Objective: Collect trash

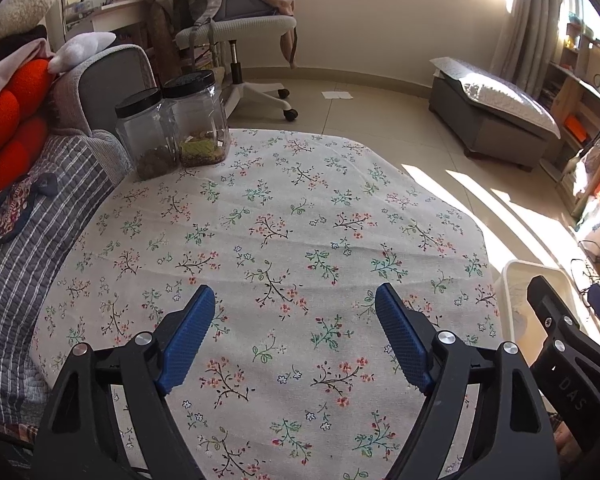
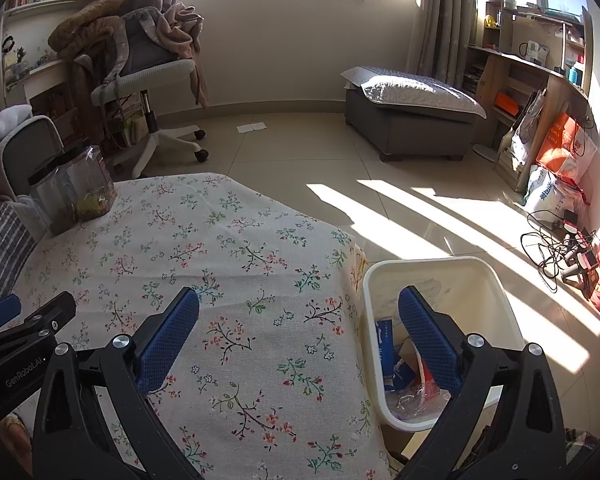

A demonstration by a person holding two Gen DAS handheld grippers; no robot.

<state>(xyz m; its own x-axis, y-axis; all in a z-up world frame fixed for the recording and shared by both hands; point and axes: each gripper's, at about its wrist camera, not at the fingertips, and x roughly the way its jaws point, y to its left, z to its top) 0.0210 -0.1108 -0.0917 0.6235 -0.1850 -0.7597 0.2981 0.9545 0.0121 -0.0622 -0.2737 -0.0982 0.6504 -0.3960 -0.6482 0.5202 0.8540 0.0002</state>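
Trash (image 2: 404, 376) is lying in the white bin (image 2: 488, 280), which is standing on the floor just beside the table (image 2: 236, 240): a blue packet, clear wrap and a red scrap. Left tongs (image 1: 296, 336) are gaping wide above the flowered cloth with nothing between the blue pads (image 1: 188, 340). Right tongs (image 2: 300, 340) are spread wide too, empty, one finger over the cloth and the other over the bin's mouth. Two black-lidded jars (image 1: 172, 128) are standing touching at the table's far corner. Sunlight is striping the tiled floor (image 2: 420, 208) before a grey ottoman (image 2: 412, 120). Both tongs are tilting downward, side by side.
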